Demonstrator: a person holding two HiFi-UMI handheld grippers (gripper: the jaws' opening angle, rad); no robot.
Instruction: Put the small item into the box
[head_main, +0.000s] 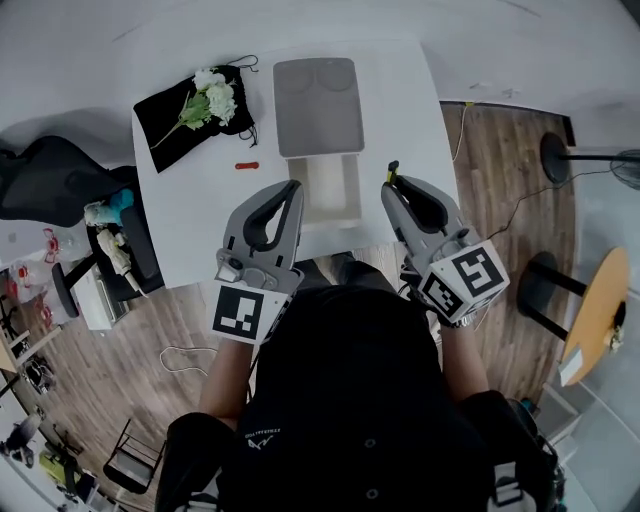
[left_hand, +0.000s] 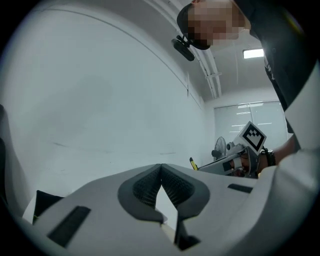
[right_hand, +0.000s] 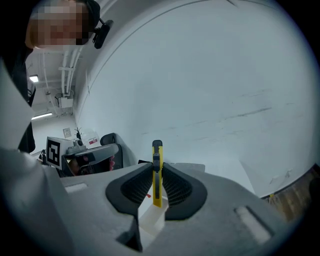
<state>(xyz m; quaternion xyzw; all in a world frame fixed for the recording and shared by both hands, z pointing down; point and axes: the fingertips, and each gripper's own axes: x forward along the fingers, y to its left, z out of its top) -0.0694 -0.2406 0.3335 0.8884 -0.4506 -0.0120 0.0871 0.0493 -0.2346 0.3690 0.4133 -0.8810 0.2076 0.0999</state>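
Note:
A white open box (head_main: 331, 190) lies on the white table (head_main: 190, 215), its grey lid (head_main: 318, 105) folded back behind it. A yellow and black utility knife (right_hand: 157, 162) stands upright between the pads of my right gripper (right_hand: 157, 172), which is shut on it. In the head view that right gripper (head_main: 388, 186) hovers just right of the box, the knife (head_main: 392, 172) poking out at its tip. My left gripper (head_main: 293, 187) is shut and empty at the box's left edge. The left gripper view shows the shut left gripper (left_hand: 161, 168) and a sliver of box (left_hand: 168, 207) below.
A small red item (head_main: 246, 165) lies left of the box. A black cloth (head_main: 170, 115) with white flowers (head_main: 214, 98) covers the table's far left corner. A black chair (head_main: 45, 175) stands left of the table; a fan base (head_main: 556, 157) and a round wooden table (head_main: 597, 310) stand right.

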